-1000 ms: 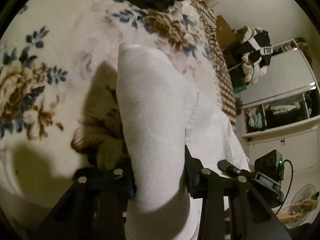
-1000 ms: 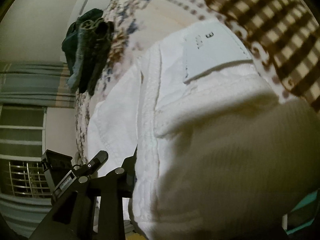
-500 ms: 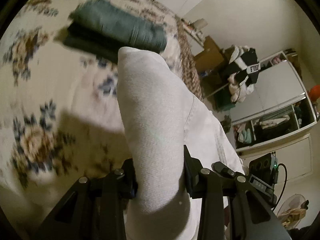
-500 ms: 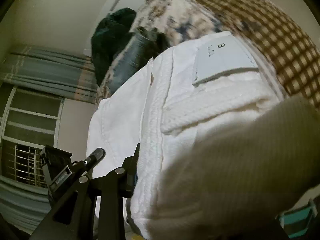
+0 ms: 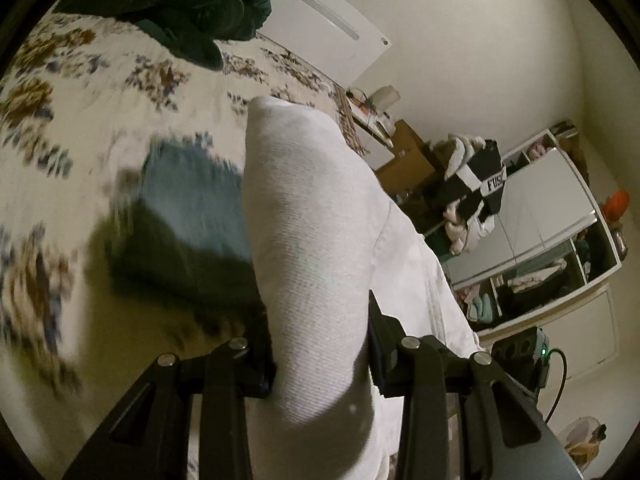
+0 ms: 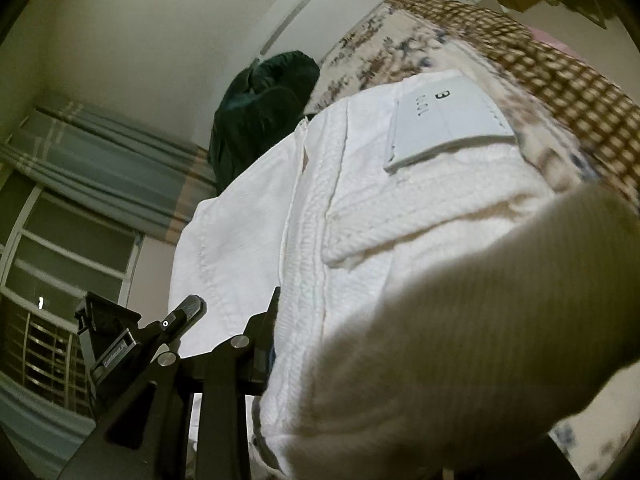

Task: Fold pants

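A: A bedroom: floral bed, a dark green heap at its far end, a folded blue garment lying flat, open shelves by the wall.

B: And the fingers?

A: The left gripper pinches a thick roll of the white pants between both fingers. The right gripper grips them at the waistband, near the label; only one of its fingers shows, the cloth hides the other, but fabric fills the gap.

B: Where are the pants, then?

A: Lifted off the bed, slung between the two grippers, over the bedspread and close to the blue garment.

B: How will they handle?

A: Soft and limp, I judge, but fairly heavy for cloth; the twill looks thick. Anything unheld will sag and swing. Bulky bunches like these could slip. Seams and waistband are the firmest places to hold, since they are stiffer and stop the layers sliding apart.
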Action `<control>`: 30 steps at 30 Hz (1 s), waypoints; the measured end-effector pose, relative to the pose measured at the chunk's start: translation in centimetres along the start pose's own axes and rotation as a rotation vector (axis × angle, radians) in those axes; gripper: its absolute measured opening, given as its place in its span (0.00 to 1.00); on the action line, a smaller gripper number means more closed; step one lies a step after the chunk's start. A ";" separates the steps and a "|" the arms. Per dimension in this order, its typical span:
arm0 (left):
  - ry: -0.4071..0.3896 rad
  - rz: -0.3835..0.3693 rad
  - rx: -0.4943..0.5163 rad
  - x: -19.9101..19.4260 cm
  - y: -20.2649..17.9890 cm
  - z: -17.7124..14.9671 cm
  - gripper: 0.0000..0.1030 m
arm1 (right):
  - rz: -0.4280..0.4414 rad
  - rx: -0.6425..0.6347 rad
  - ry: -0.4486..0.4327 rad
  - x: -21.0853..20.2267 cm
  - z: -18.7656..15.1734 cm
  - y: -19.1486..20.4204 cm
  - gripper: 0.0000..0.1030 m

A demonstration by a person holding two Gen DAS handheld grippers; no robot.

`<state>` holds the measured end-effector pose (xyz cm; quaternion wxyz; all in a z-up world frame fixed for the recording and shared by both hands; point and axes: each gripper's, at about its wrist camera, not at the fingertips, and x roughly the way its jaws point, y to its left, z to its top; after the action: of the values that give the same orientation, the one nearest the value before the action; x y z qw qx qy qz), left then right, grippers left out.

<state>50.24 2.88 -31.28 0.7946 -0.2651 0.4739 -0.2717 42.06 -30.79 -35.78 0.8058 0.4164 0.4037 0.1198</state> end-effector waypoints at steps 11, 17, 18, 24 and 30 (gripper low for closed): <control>0.097 0.081 -0.058 11.6 14.7 10.3 0.32 | -0.058 0.042 0.001 20.0 6.7 -2.2 0.32; 0.137 0.178 -0.041 12.3 16.6 9.5 0.55 | -0.115 0.057 0.080 23.6 7.7 -4.3 0.48; 0.141 0.199 -0.032 11.9 16.4 9.2 0.61 | -0.136 0.061 0.090 23.4 7.8 -4.6 0.55; 0.164 0.353 0.001 9.7 14.5 7.4 0.79 | -0.318 0.012 0.113 20.0 8.1 -3.9 0.70; 0.170 0.512 0.095 7.8 9.6 4.8 0.85 | -0.617 -0.133 0.100 16.4 8.1 -0.3 0.96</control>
<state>59.47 5.20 -40.61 0.8063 -0.0754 0.5772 -0.1049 58.72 -26.99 -42.43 0.8088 0.2142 0.5412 -0.0838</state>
